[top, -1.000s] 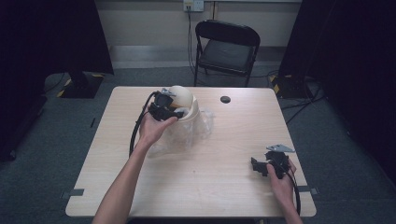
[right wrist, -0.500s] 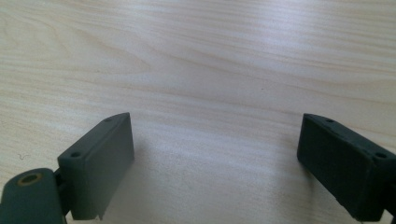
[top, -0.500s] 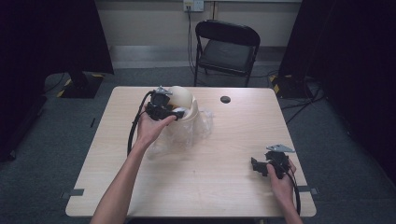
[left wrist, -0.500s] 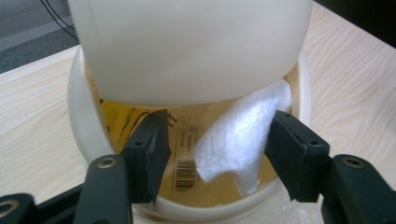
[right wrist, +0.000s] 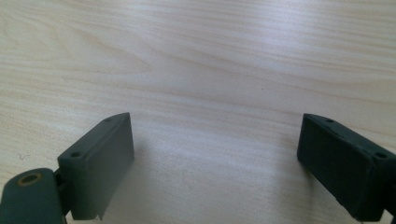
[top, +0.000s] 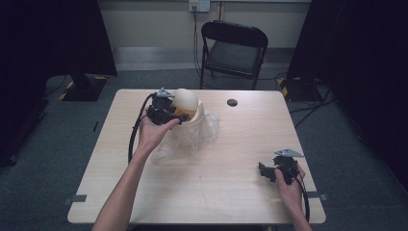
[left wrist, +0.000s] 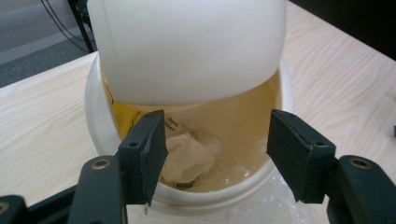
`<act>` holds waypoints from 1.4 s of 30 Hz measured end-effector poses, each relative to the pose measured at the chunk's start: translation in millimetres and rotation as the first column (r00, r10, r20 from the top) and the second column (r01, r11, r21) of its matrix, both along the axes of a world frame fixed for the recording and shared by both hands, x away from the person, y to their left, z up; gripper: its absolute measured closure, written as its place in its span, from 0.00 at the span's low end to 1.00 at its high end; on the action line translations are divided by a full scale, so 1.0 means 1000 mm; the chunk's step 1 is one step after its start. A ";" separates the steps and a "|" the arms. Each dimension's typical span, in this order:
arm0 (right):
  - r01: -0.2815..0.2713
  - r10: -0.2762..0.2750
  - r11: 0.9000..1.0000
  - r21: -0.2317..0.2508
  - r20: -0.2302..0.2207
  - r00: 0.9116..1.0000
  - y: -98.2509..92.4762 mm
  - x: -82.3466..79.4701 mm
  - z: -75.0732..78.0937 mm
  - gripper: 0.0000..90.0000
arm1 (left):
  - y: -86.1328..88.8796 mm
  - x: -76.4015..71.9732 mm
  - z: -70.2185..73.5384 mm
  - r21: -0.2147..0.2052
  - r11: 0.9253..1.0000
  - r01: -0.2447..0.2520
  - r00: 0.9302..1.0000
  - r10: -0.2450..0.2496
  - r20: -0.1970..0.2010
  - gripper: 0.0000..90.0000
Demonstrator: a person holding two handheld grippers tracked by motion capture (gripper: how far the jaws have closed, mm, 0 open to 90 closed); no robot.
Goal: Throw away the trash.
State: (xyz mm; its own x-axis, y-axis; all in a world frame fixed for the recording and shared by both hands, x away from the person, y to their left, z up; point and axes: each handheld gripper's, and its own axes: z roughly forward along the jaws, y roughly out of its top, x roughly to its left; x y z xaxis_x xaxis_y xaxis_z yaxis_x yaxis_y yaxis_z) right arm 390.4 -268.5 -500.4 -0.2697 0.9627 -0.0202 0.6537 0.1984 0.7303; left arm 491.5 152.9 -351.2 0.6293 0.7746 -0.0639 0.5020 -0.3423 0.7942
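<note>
Disposal looks to us like the step in hand: our left gripper (left wrist: 212,158), jaws just opened and empty, hangs over the mouth of the small white bin (left wrist: 105,135) at the table's far left, its swing lid (left wrist: 187,46) tipped and crumpled paper (left wrist: 187,156) lying inside. Next we would draw that hand clear while our right gripper (right wrist: 215,168), jaws wide and empty, rests low over the pale wooden table (top: 231,192). Beyond it we see a folding chair (top: 233,50) and grey carpet.

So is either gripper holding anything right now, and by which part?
Nothing is held. The left gripper has just been opening, its jaws apart over the rim of the white bin, nothing pressed between them. The right gripper is open over the bare table.
</note>
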 end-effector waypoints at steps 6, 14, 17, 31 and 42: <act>0.000 0.000 1.000 0.000 0.000 1.000 0.000 0.000 0.000 0.11 | 0.017 -0.012 0.002 -0.014 1.000 -0.025 0.999 0.026 0.047 0.38; 0.001 -0.001 1.000 0.000 -0.001 1.000 0.000 0.000 0.000 0.11 | 0.041 -0.027 -0.007 -0.040 0.998 -0.047 0.998 0.048 0.034 0.33; 0.000 0.000 1.000 0.000 0.000 1.000 0.000 0.000 0.000 0.11 | 0.048 -0.032 -0.012 -0.060 0.996 -0.061 0.998 0.063 0.024 0.30; 0.001 -0.001 1.000 0.000 0.000 1.000 0.000 0.000 0.000 0.11 | 0.078 -0.067 -0.038 -0.066 0.995 -0.080 0.997 0.081 0.005 0.20; 0.000 0.000 1.000 0.000 0.000 1.000 0.000 0.000 0.000 0.11 | 0.119 -0.090 -0.062 -0.052 0.984 -0.170 0.985 0.169 -0.017 0.19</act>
